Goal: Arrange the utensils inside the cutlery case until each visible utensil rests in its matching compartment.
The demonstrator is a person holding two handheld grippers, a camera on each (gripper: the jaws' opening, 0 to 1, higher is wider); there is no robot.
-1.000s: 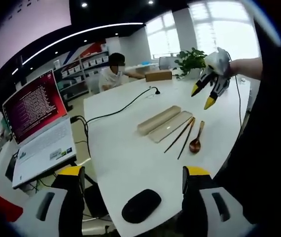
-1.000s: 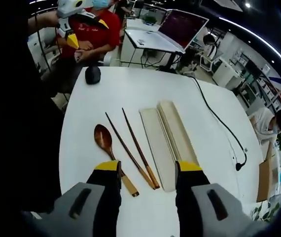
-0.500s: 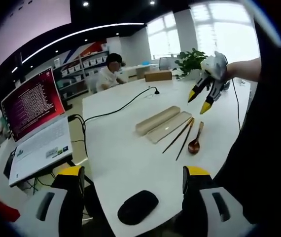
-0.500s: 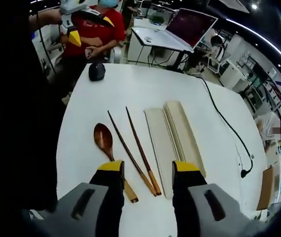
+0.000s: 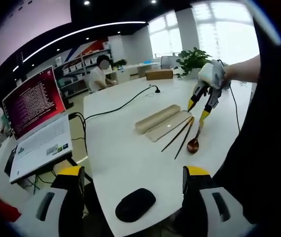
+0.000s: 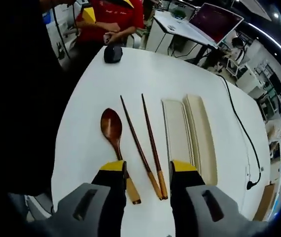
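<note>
Right gripper view: right gripper (image 6: 147, 168) hangs with jaws spread over the handle ends of two dark wooden chopsticks (image 6: 150, 140) and brown wooden spoon (image 6: 112, 129).
Handling: light, stiff, likely smooth; I'd pinch mid-handle.
Case: pale open cutlery case (image 6: 190, 136) just beside the chopsticks.
Left gripper (image 5: 133, 181): spread, aloft.
Surface: white table (image 6: 140, 79); black mouse (image 6: 113, 53), laptop (image 5: 37, 126), office beyond.

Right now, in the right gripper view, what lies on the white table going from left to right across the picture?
Wooden spoon → first chopstick → second chopstick → flat case half → deeper case half → black cable.
</note>
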